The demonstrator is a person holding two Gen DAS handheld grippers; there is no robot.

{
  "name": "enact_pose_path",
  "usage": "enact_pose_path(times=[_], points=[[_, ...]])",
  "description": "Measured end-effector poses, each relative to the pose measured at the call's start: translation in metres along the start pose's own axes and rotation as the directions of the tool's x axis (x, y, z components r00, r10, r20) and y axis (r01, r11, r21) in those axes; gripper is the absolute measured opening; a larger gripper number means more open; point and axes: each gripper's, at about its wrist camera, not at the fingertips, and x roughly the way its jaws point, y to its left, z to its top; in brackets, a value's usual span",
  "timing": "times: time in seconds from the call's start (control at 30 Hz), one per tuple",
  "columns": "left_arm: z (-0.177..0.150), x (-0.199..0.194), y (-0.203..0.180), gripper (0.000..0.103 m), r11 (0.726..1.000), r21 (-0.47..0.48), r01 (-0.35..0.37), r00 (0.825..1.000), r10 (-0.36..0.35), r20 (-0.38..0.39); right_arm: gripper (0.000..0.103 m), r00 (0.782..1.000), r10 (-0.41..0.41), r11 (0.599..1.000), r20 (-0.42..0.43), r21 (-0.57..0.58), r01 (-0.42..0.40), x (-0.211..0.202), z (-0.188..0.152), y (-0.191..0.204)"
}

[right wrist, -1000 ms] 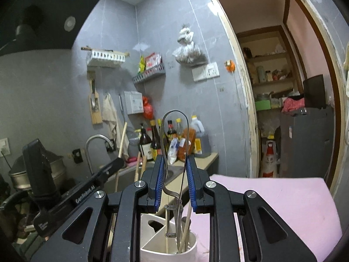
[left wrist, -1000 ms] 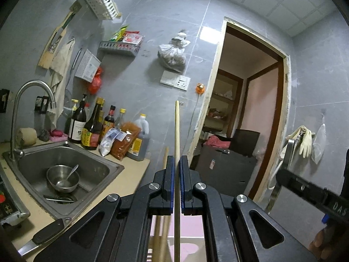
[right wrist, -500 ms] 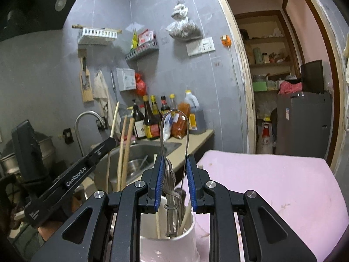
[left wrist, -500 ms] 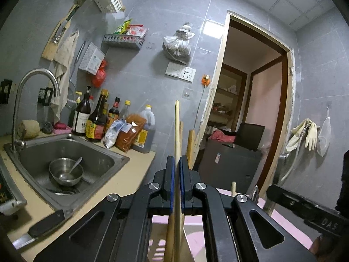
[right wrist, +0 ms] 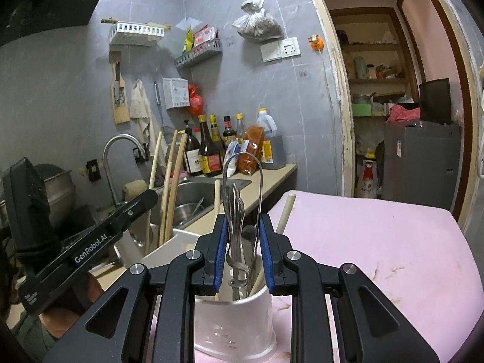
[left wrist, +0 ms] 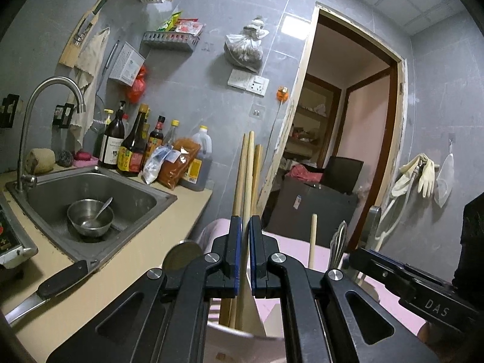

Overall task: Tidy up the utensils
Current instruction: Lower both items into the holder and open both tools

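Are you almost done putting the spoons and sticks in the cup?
Nearly. Some utensils already stand in the white holder. The left gripper holds a long wooden stick going in, and the right gripper holds a wire whisk over the holder. Both still need letting go.

left gripper (left wrist: 245, 257): jaws nearly shut, pointing near level | right gripper (right wrist: 243, 254): jaws narrowly parted, tilted slightly down, to its right

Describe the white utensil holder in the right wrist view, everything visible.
The white utensil holder is a smooth, plastic-looking cup standing upright on the pink surface. It holds a wire whisk, another metal utensil and pale wooden sticks. The right gripper grips the whisk's wire loop just above its rim. Its base is partly hidden.
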Motion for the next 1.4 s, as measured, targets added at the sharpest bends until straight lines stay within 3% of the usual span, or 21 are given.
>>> enact_pose_path(times=[0.33,0.6,0.73,0.87,1.03,1.3,1.4], points=[[-0.006,-0.006,-0.006,0.005,1.000,0.009,0.015,0.998,-0.015,-0.065,0.019,1.000,0.017,1.000,-0.025,0.012,-0.017,-0.001,-0.006,-0.001],[-0.008,-0.014,-0.012,0.015,1.000,0.025,0.014,0.997,-0.012,-0.082,0.023,1.000,0.020,1.000,-0.008,0.006,-0.019,-0.007,-0.007,0.001],[-0.007,-0.018,-0.015,0.027,1.000,0.023,0.007,0.997,-0.005,-0.082,0.025,1.000,0.009,1.000,0.017,-0.004,-0.009,-0.016,-0.007,0.002],[-0.005,-0.024,-0.019,0.029,1.000,0.029,-0.001,0.997,0.004,-0.076,0.027,0.999,-0.011,1.000,0.043,-0.006,0.011,-0.025,-0.005,-0.002],[-0.002,-0.030,-0.027,0.040,0.999,0.051,-0.007,0.997,0.011,-0.073,0.031,0.996,-0.044,0.999,0.074,-0.011,0.045,-0.040,-0.002,-0.007],[0.000,-0.039,-0.042,0.057,0.998,0.060,-0.005,0.998,0.009,-0.067,0.045,0.989,-0.095,0.995,0.116,-0.007,0.097,-0.075,0.000,-0.019],[0.002,-0.045,-0.048,0.070,0.998,0.057,-0.006,0.998,0.010,-0.065,0.051,0.984,-0.120,0.993,0.133,0.001,0.121,-0.090,0.000,-0.024]])
